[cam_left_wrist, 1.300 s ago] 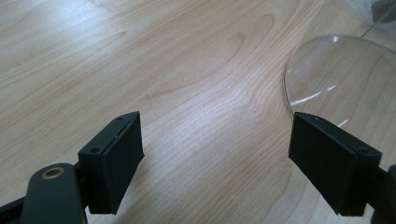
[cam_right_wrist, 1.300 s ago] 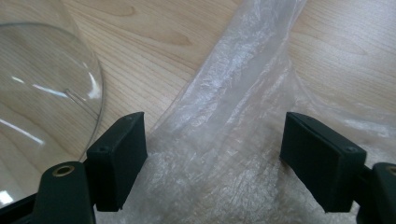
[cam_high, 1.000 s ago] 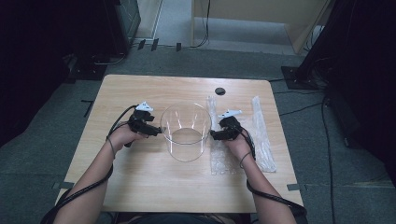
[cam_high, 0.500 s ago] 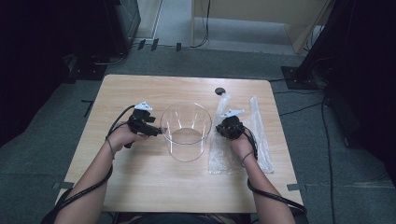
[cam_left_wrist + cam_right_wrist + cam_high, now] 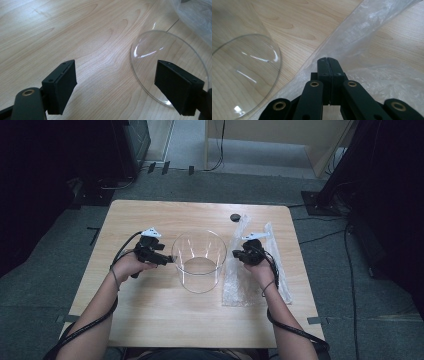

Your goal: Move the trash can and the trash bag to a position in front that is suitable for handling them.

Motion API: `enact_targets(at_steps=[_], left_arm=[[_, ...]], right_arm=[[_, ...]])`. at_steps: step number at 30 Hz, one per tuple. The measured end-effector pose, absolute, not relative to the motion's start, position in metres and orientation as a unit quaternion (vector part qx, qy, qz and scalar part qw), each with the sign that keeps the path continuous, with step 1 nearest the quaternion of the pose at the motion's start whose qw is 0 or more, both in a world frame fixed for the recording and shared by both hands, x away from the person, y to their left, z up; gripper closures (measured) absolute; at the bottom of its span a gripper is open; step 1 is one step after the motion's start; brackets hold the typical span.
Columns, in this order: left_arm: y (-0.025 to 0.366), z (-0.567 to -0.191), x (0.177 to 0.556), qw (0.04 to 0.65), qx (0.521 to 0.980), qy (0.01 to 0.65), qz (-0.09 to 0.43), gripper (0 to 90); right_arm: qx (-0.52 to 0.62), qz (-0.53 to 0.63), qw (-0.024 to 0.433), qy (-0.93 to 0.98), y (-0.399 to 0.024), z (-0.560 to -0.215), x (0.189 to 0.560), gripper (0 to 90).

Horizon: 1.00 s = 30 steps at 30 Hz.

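Observation:
A clear round container (image 5: 199, 260) stands open-topped mid-table; its base (image 5: 170, 65) also shows in the left gripper view. My left gripper (image 5: 167, 260) hovers at its left side, its jaws wide apart (image 5: 125, 85) with nothing between them, and the right-hand pad sits over the base's rim. A clear plastic bag (image 5: 240, 287) lies flat to the right of the container. My right gripper (image 5: 239, 254) rests on its left edge. Its jaws have just been closing and now stand together (image 5: 327, 60), pinching the bag's edge (image 5: 372, 32) beside the container (image 5: 244, 72).
A second long clear bag (image 5: 277, 265) lies by the wooden table's (image 5: 150, 320) right edge. A small black disc (image 5: 235, 217) sits near the far edge. Black cables trail from both grippers along the forearms.
The right gripper's jaws have closed on the bag's edge, and the bag under it has spread and shifted slightly. The left hand has stayed put.

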<state>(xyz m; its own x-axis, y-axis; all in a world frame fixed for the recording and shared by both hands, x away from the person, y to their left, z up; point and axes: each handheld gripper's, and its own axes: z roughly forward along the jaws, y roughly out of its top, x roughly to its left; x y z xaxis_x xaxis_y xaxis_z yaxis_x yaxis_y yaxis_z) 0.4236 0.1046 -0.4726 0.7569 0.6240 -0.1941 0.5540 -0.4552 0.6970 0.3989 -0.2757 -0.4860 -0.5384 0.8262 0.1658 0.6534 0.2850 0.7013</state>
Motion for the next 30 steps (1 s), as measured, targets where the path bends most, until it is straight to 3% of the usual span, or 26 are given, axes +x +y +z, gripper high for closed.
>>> enact_targets(at_steps=[30], left_arm=[[0.115, -0.442, 0.417, 0.406, 0.847, 0.341, 0.036, 17.1]], right_arm=[[0.438, 0.421, 0.110, 0.787, -0.277, -0.430, 0.385, 90.0]])
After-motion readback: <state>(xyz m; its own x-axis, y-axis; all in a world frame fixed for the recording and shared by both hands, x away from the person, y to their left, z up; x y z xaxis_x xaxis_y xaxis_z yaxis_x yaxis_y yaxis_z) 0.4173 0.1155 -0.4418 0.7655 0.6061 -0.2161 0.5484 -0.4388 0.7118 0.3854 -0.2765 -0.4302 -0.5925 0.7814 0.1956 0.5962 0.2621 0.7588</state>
